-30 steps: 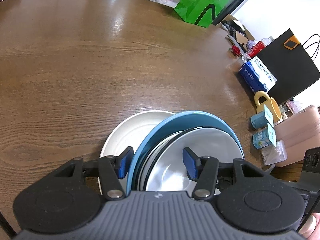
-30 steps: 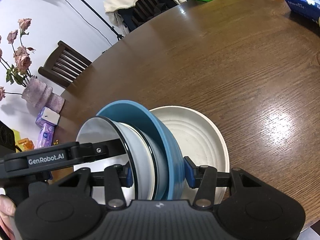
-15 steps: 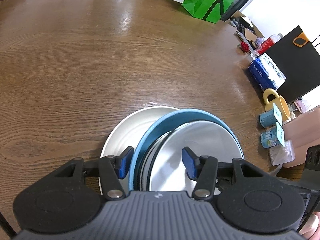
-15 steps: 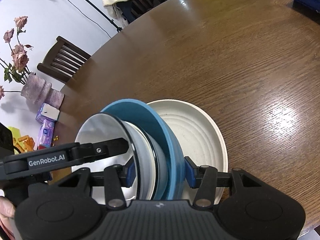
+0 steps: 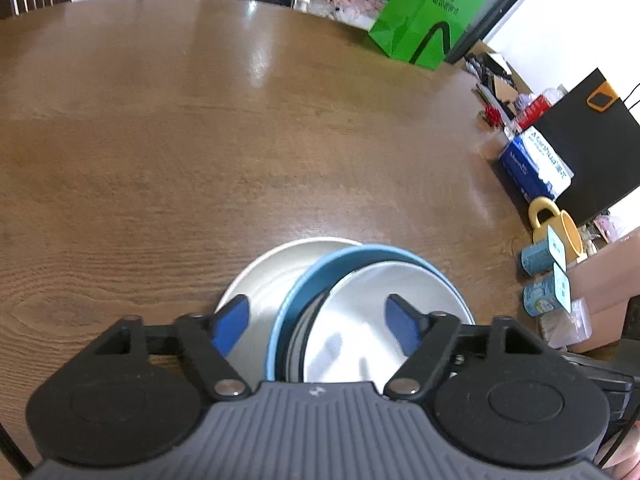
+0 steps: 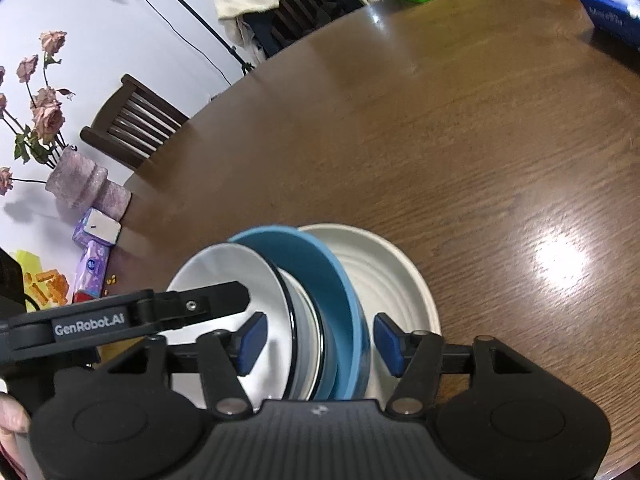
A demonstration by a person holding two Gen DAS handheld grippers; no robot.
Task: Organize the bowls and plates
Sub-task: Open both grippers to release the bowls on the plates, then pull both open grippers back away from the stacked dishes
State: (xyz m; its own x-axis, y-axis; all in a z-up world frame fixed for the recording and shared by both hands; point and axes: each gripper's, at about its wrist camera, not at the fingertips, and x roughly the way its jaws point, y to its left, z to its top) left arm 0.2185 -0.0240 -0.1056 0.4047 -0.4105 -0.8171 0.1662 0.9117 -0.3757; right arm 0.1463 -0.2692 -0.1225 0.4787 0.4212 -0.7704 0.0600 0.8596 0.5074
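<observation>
A blue bowl (image 5: 360, 254) with a white bowl (image 5: 372, 320) nested in it leans tilted on a cream plate (image 5: 272, 280) on the wooden table. My left gripper (image 5: 316, 324) straddles the stack's rim; its jaws are opening, and the left pad stands apart from the blue rim. In the right wrist view the white bowl (image 6: 240, 272), blue bowl (image 6: 320, 276) and cream plate (image 6: 392, 276) sit between the pads of my right gripper (image 6: 319, 342). Its jaws are opening too, with a gap at the blue bowl's side. The left gripper's finger (image 6: 192, 306) reaches over the white bowl.
At the table's right edge stand a blue tissue box (image 5: 532, 172), a yellow mug (image 5: 560, 228), two small blue cups (image 5: 544, 276) and a black bag (image 5: 592, 140). A green bag (image 5: 428, 12) stands beyond the far edge. A chair (image 6: 132, 124) and a flower vase (image 6: 80, 184) are at the left.
Both grippers' jaws have spread wider, and their pads have come off the nested bowls. The stack stays tilted on the cream plate.
</observation>
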